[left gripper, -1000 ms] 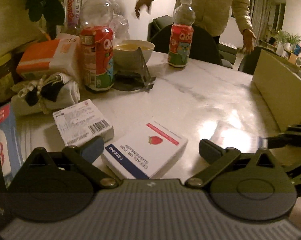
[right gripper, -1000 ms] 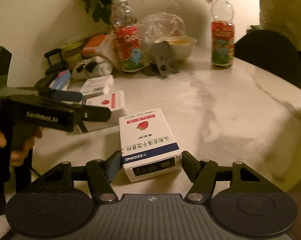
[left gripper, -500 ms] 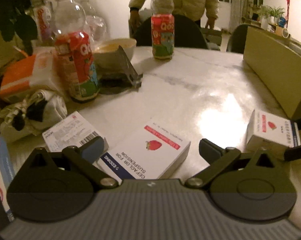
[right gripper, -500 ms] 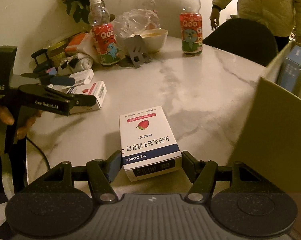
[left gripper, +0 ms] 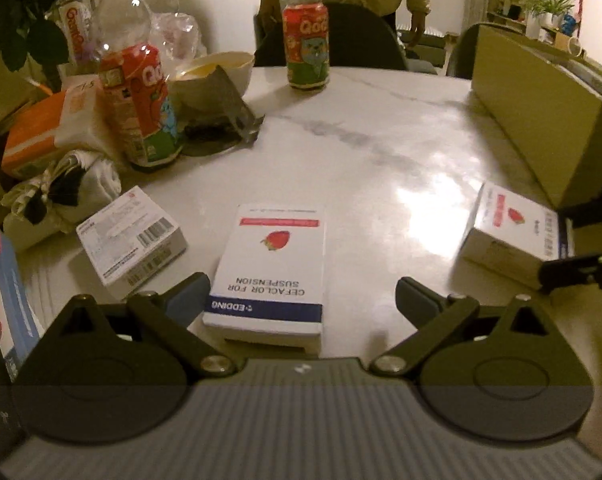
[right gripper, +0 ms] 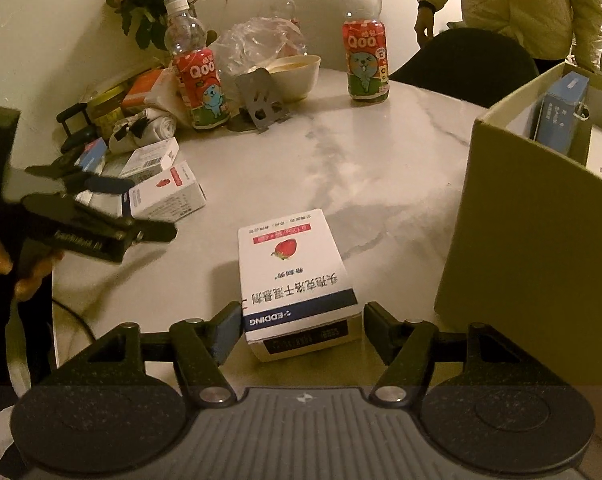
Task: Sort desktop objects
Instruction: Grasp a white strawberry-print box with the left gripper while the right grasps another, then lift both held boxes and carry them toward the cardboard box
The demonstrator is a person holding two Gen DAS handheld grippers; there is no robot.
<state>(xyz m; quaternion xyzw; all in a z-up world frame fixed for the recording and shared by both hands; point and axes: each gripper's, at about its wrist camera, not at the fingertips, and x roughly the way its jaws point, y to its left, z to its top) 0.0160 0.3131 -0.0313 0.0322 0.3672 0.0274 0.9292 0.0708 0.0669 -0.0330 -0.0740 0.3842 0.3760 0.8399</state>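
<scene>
Glossy white marble table [right gripper: 381, 168]. Right gripper [right gripper: 297, 326] jaws opening, flat cardboard medicine box [right gripper: 293, 276] lying between, pads not pressing. Left gripper [left gripper: 301, 296] spread around second box [left gripper: 273, 268]. Tall cardboard carton [right gripper: 533, 248] just beside.

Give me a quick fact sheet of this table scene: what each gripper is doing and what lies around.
left gripper: open, straddling the near end of a strawberry medicine box lying flat
right gripper: jaws opening, a second strawberry box between them, on the table
cardboard box: open, right of that box, blue carton inside
table: white marble
Qoo bottles: one beside the bowl, one apart
barcode box: left of the left gripper
</scene>
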